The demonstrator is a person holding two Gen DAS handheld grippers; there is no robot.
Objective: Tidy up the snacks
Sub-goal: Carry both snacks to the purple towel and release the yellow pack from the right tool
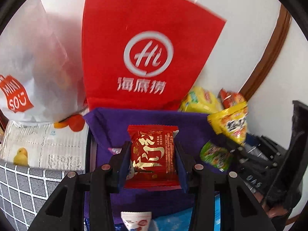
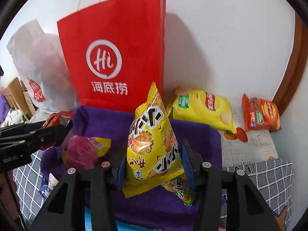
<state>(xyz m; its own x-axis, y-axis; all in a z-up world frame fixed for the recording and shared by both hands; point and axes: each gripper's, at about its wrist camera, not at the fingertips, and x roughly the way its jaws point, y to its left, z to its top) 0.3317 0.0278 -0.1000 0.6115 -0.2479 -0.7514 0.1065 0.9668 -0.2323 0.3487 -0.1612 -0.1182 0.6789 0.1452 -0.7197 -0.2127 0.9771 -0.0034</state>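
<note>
Black fingers of the left gripper [image 1: 152,152] fill the bottom of the left wrist view, their blue pads pinching a red packet [image 1: 153,154] by its two side edges. That packet is flat and square, glossy red with gold characters and crimped ends, and it stands centre frame, over a purple bin [image 1: 146,119]. At the upper left leans a white bag [image 1: 38,67]; a red bag [image 1: 146,44] with a round white logo stands behind the bin, top centre. Further right, the right gripper appears as a dark shape at the edge, with a yellow snack bag [image 1: 231,123] in it.

From the right wrist view, the left gripper [image 2: 55,130] enters at mid left with the red packet [image 2: 55,119] at its tip. In the bin [image 2: 192,130] at lower left lies a magenta snack [image 2: 82,152]. At centre the right gripper [image 2: 154,165] clamps the yellow snack bag [image 2: 152,140], a puffed, pointed pouch printed with round crackers, upright between the pads; a green packet [image 2: 181,190] pokes out beneath it. Right of the bin, on the cloth, lie a yellow chip bag [image 2: 204,109] and, well apart at the far right, an orange chip bag [image 2: 261,113].
</note>
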